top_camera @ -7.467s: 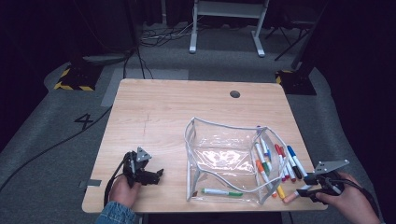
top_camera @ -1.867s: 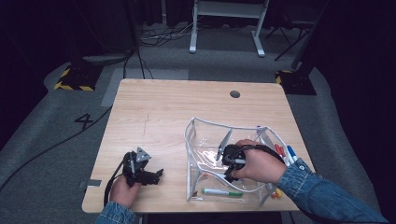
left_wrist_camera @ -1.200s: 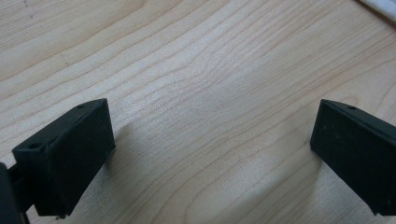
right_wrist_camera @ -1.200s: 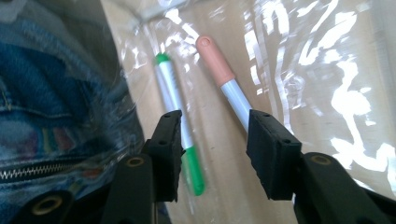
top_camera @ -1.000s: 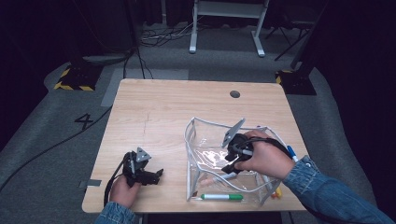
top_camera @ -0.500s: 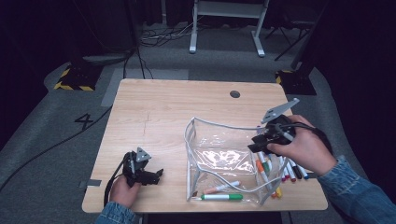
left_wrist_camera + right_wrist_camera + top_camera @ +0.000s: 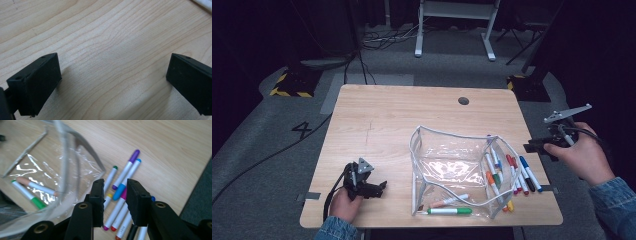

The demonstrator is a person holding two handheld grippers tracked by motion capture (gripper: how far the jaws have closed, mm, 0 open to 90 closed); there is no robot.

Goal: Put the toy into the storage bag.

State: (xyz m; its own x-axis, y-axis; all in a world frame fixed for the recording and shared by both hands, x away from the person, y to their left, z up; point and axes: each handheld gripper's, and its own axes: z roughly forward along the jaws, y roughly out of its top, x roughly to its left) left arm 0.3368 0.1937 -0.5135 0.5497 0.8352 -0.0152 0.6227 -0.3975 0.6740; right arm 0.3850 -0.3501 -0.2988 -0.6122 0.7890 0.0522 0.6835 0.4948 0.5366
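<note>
A clear plastic pouch (image 7: 452,165) with a grey zip rim stands open on the wooden table (image 7: 402,120). Inside it lie a green marker (image 7: 450,211) and a peach marker (image 7: 449,202). Both show through the pouch (image 7: 50,157) wall as the green marker (image 7: 27,193) and the peach marker (image 7: 37,186). Several coloured markers (image 7: 517,172) lie beside its right side, among them a purple-capped marker (image 7: 127,167). My right gripper (image 7: 532,148) hovers past the table's right edge; its jaws (image 7: 115,183) have just been closing, a narrow gap left, nothing between them. My left gripper (image 7: 381,187) rests open (image 7: 113,60) on bare wood.
A round cable hole (image 7: 463,100) sits near the table's far edge. Dark carpet (image 7: 277,150) surrounds the table, with cables and a white stand's legs (image 7: 452,30) beyond it. The table's right edge (image 7: 197,175) lies close behind the loose markers.
My right hand came out of the pouch and swung right, past the table's edge. A peach marker now lies in the pouch beside the green one. The left gripper stayed put.
</note>
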